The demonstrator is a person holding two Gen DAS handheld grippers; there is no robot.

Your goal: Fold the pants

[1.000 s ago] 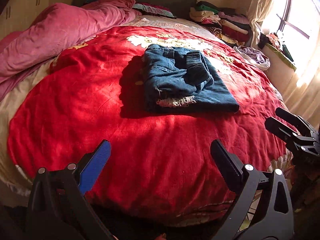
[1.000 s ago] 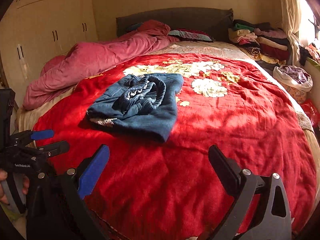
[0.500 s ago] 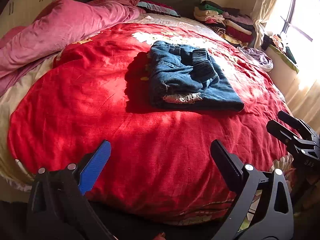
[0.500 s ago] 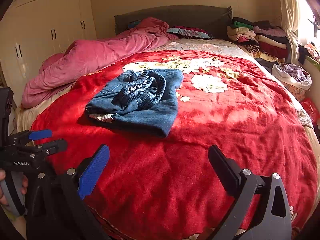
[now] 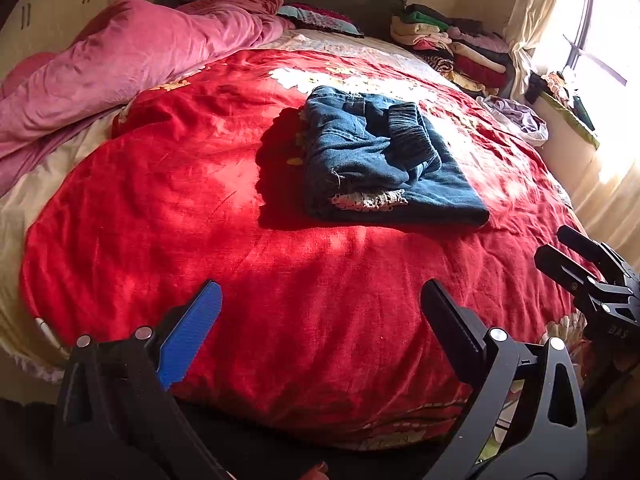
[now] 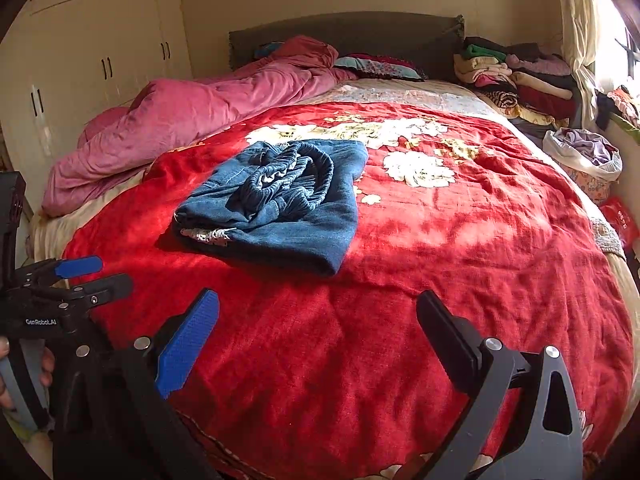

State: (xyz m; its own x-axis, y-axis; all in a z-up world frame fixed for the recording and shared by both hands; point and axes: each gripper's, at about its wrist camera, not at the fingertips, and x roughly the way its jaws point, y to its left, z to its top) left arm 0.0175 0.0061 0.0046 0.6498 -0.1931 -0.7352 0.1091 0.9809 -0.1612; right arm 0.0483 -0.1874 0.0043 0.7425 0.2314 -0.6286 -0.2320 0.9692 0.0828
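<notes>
The blue denim pants (image 5: 384, 160) lie folded in a thick bundle on the red blanket (image 5: 200, 208), waistband bunched on top and a lace-trimmed hem at the near edge. From the right wrist the same pants (image 6: 280, 204) sit centre-left. My left gripper (image 5: 320, 308) is open and empty, held above the bed's near edge well short of the pants. My right gripper (image 6: 316, 320) is also open with nothing between its fingers. In each view the other tool shows at the side: right gripper (image 5: 568, 254), left gripper (image 6: 94, 276).
A pink quilt (image 6: 192, 120) is heaped along the bed's left side up to the dark headboard (image 6: 360, 36). Stacked folded clothes (image 6: 516, 76) and a bag of laundry (image 6: 584, 152) stand at the far right by the window. A cream wardrobe (image 6: 92, 60) fills the left wall.
Both views have drifted slightly over the last second; the pants have not moved. Both grippers stay open and empty.
</notes>
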